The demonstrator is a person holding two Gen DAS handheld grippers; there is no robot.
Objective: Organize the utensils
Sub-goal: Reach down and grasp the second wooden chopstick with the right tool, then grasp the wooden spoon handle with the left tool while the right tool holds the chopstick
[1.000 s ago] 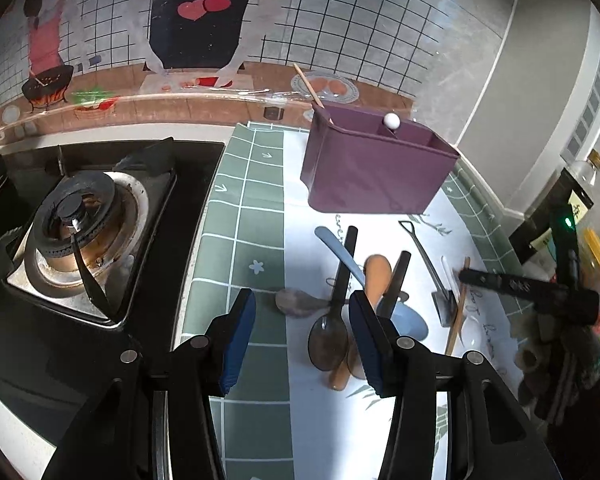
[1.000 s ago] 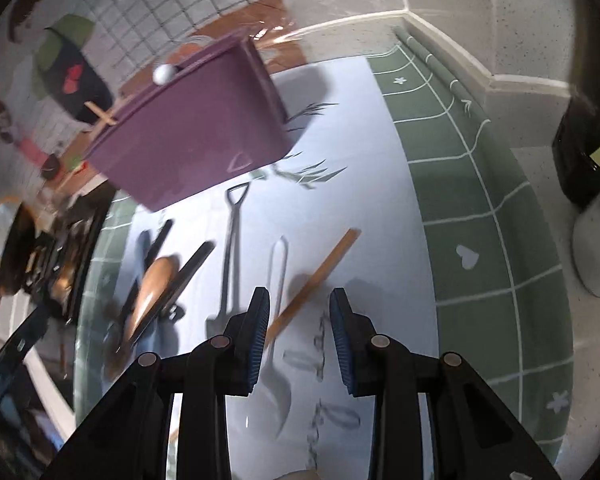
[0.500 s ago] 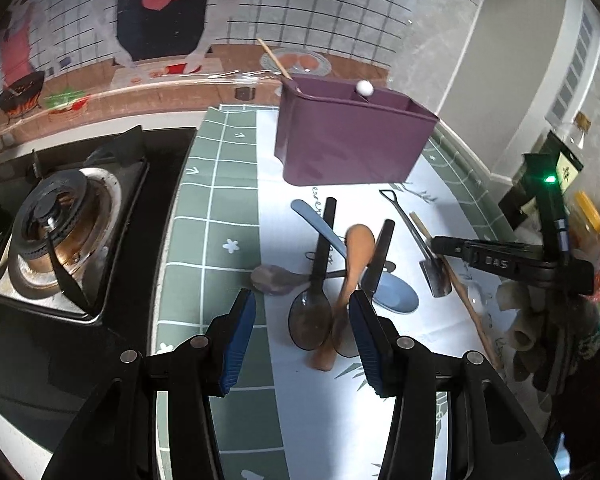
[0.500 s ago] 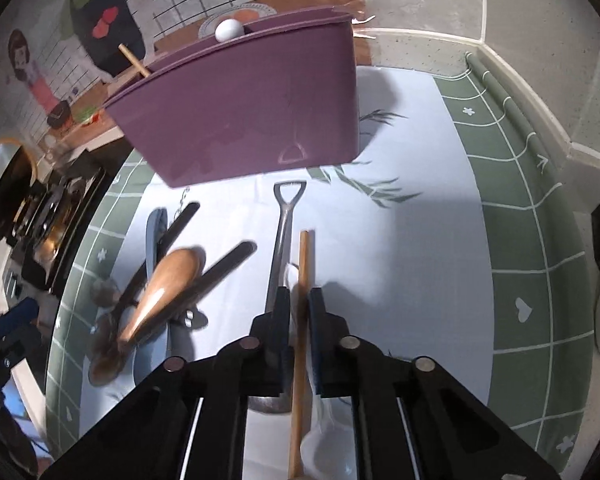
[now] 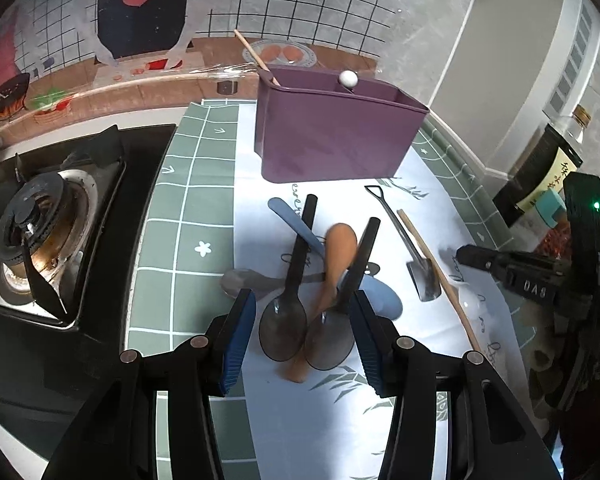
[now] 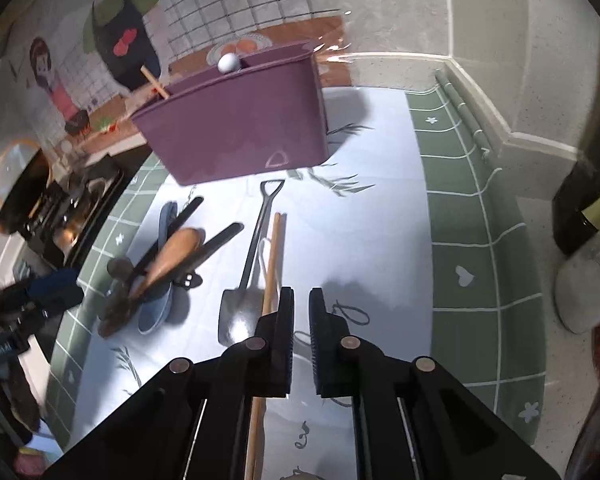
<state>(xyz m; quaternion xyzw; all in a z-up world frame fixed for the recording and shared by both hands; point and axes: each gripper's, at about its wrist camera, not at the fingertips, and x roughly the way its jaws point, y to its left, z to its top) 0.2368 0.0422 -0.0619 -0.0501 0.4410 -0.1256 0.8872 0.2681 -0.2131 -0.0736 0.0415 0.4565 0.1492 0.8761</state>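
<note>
Sorting starts from the purple caddy (image 6: 236,128), which stands at the far end of the mat (image 6: 380,200) and already holds a stick and a white-knobbed piece. The left gripper (image 5: 302,336), spread wide, hovers over the crossed pile of spoons (image 5: 320,272). The right gripper (image 6: 301,320) is almost pressed together with nothing in its thin gap; the wooden chopstick (image 6: 274,252) lies just left of it, beside the shovel spoon (image 6: 256,236). I would reopen, shift left, straddle only the chopstick, then pinch.
</note>
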